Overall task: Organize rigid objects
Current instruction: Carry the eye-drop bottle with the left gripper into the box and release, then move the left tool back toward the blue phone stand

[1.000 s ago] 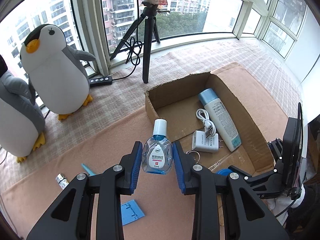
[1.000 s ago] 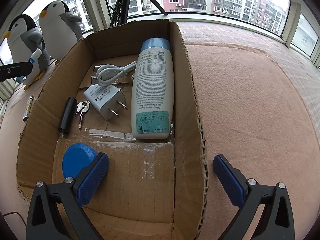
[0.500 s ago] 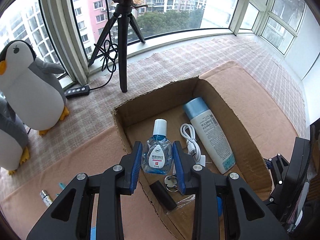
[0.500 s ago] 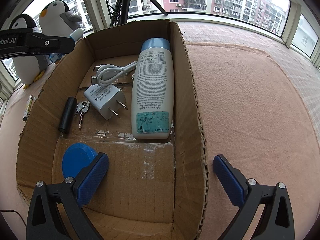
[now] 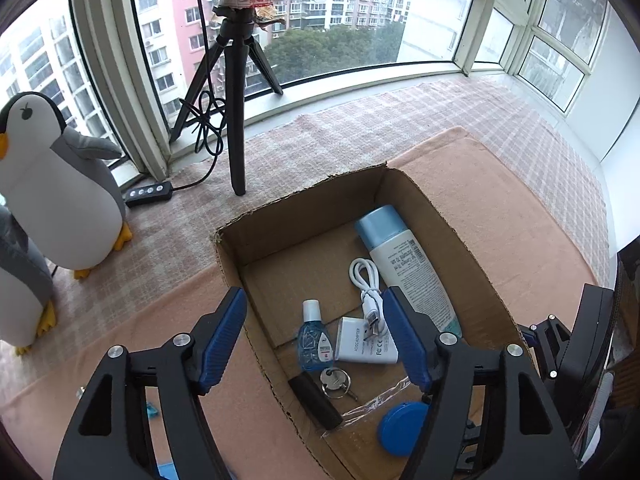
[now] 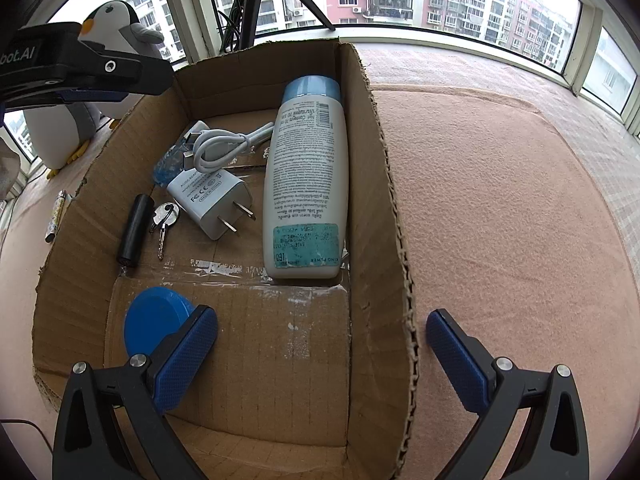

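On your far left, a small tube [image 6: 57,216] lies on the blanket [image 6: 500,216] outside the box [image 5: 240,232], so the sorting looks unfinished. Your left hand-held gripper [image 5: 316,340] hangs over the box's left wall; its jaws have just been opening and stand wide, with nothing between the pads. The eye-drop bottle [image 5: 314,340] now lies on the box floor, touching the charger [image 5: 366,346], with the cable [image 5: 366,288] looped over both. Watch that cable: if you dip the left jaws back in, a pad could snag the loop and drag the charger or bottle out with it. The key [image 5: 335,380] and the black cylinder [image 5: 316,400] sit just beside the bottle, so anything more dropped there may pile up or bounce. Further right, the big bottle [image 6: 306,184] lies along the right wall. Your right hand-held gripper [image 6: 320,344] is also wide and empty, straddling that wall, one pad next to the blue lid [image 6: 154,320]. Lowering it from here would probably crush or tip the cardboard edge.
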A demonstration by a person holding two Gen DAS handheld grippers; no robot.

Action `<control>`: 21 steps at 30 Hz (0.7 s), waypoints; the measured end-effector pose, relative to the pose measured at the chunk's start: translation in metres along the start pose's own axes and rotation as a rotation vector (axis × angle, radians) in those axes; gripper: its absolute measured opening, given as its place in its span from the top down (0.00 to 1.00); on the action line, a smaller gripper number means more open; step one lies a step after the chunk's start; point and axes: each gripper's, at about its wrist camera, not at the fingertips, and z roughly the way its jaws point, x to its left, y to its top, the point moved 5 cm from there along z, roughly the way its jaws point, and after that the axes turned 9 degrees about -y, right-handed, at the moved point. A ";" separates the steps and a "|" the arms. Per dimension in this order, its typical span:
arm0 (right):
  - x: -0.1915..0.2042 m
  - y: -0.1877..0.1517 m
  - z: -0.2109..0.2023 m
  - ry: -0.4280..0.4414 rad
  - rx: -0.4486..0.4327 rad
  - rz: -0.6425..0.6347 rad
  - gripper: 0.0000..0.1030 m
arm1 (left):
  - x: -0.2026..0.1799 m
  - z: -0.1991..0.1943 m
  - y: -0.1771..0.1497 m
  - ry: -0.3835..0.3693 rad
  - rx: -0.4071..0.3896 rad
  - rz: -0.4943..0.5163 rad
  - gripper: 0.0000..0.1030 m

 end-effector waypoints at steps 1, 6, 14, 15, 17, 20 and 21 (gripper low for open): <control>0.000 0.000 0.000 0.000 0.000 0.000 0.00 | -0.001 0.000 0.000 0.002 0.000 0.002 0.32; 0.000 0.000 0.000 0.000 0.001 0.000 0.00 | -0.001 -0.002 0.000 -0.005 -0.004 -0.005 0.32; -0.001 -0.001 0.000 -0.005 0.000 -0.005 0.00 | 0.002 -0.015 -0.003 -0.011 -0.021 -0.004 0.32; 0.000 -0.001 0.000 -0.005 0.001 -0.007 0.00 | 0.004 -0.018 -0.004 -0.009 -0.023 -0.001 0.32; 0.001 -0.001 0.000 -0.009 0.001 -0.011 0.00 | 0.008 -0.026 -0.009 -0.003 -0.026 0.010 0.32; 0.001 -0.002 -0.001 -0.013 -0.001 -0.012 0.00 | 0.018 -0.039 -0.024 -0.003 -0.023 0.026 0.32; 0.001 -0.003 -0.002 -0.013 0.000 -0.011 0.00 | 0.022 -0.044 -0.031 -0.004 -0.019 0.030 0.32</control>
